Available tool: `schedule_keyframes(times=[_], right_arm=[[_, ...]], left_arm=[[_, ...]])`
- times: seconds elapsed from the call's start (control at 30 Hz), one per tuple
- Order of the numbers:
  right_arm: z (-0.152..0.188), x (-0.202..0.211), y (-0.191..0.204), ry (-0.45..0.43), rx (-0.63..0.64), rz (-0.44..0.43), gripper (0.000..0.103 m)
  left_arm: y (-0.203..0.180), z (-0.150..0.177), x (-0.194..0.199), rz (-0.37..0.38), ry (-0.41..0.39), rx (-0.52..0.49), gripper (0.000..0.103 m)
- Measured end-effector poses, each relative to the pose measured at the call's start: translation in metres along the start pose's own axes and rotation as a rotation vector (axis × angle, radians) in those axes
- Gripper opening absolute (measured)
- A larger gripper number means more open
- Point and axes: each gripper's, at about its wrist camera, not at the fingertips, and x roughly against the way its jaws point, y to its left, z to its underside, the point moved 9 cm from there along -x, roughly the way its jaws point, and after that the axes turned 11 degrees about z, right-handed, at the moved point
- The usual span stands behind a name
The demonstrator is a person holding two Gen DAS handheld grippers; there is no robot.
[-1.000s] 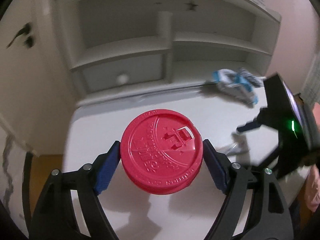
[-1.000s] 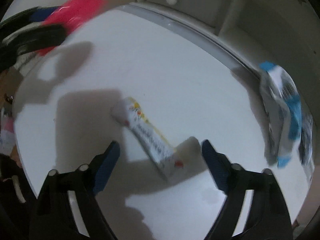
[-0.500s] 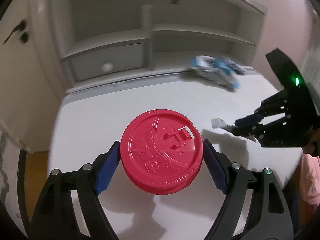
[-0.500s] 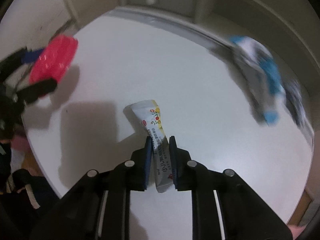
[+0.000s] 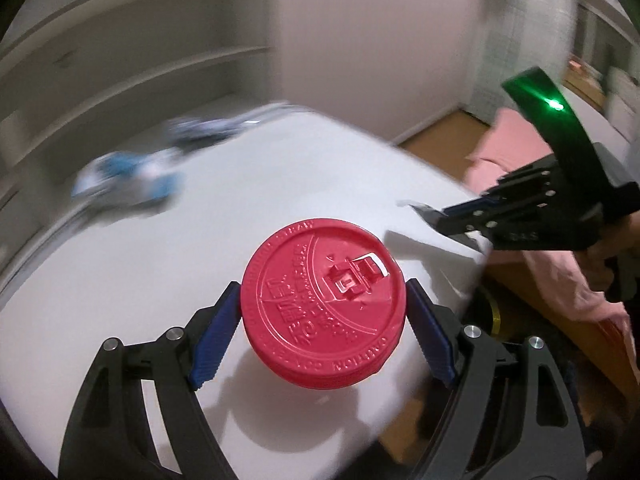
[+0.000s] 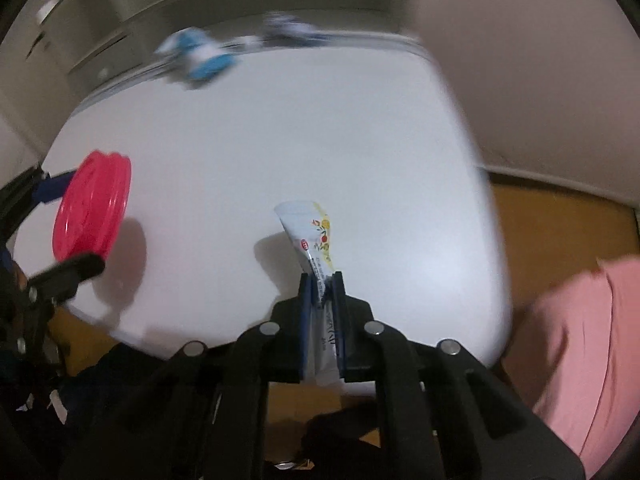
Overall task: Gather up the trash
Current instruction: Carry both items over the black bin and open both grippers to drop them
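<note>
Two pieces of trash were off the white desk: the left gripper clamped one red lid, and the right gripper was closed on one sachet. One blue-and-white wrapper, blurred, lay uncollected at the desk's far edge; no bin was visible

lid: red plastic cup lid with raised lettering and a drink tab, top facing up, slightly tilted, held off the white table by its rim
sachet: slim white packet with little fruit print, pinched near one end, other end sticking out over the table
wrapper: blue-white, crumpled, blurry, lying at the table's far edge
</note>
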Motion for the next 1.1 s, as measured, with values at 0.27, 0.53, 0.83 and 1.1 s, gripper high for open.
schedule_keyframes(times=[0.27,0.53,0.83,1.1], right_arm=[[0.083,-0.003,-0.119,0.028,-0.249,0.051,0.011],[0.186,-0.032,-0.201,0.099,-0.459,0.129,0.011],[0.275,-0.105,-0.232,0.167,-0.684,0.134,0.011],[0.310,-0.149,-0.237,0.210,-0.766,0.124,0.011]], left_arm=[[-0.128,-0.029,-0.074,0.161,0.063,-0.148,0.079],[-0.231,-0.023,-0.143,0.295,0.141,-0.273,0.079],[-0.286,0.018,-0.239,0.326,0.236,-0.366,0.079],[-0.292,0.042,-0.284,0.355,0.277,-0.362,0.079]])
